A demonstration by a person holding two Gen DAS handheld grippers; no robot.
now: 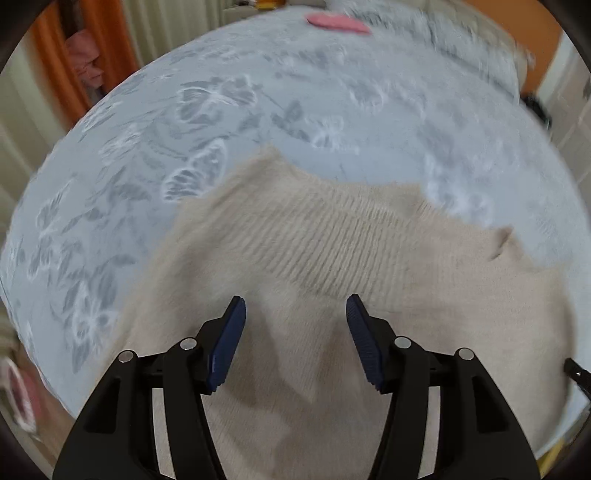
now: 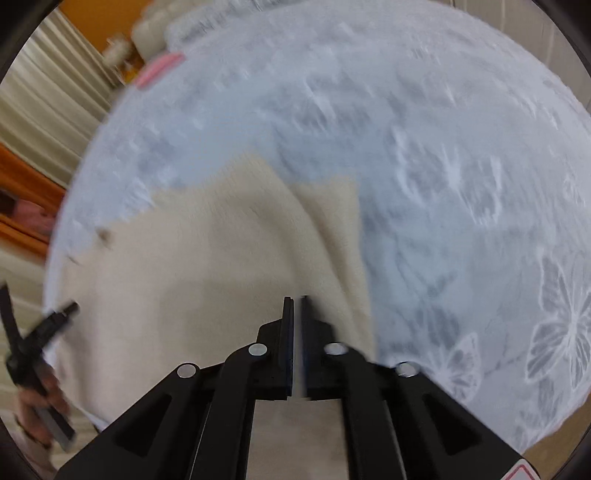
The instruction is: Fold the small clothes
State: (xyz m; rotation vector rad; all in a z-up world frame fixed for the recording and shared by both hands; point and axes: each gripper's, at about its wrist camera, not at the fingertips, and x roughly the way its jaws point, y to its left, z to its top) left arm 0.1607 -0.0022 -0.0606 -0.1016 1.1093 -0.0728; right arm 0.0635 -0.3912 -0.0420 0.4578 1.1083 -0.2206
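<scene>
A beige knitted garment [image 1: 332, 258] lies spread on the pale blue bedspread with butterfly pattern [image 1: 184, 122]. My left gripper [image 1: 295, 306] is open and hovers over the garment's near part, holding nothing. In the right wrist view the same beige garment [image 2: 207, 258] lies below, with a raised fold running to my right gripper [image 2: 296, 301]. Its jaws stand nearly closed on that fold of cloth. The left gripper [image 2: 55, 317] shows at the left edge of that view, held by a hand.
A pink folded item [image 1: 338, 23] lies at the far side of the bed; it also shows in the right wrist view [image 2: 159, 68]. Orange furniture [image 1: 107, 40] and pale curtains [image 2: 44, 96] stand beyond the bed edge. Both views are motion-blurred.
</scene>
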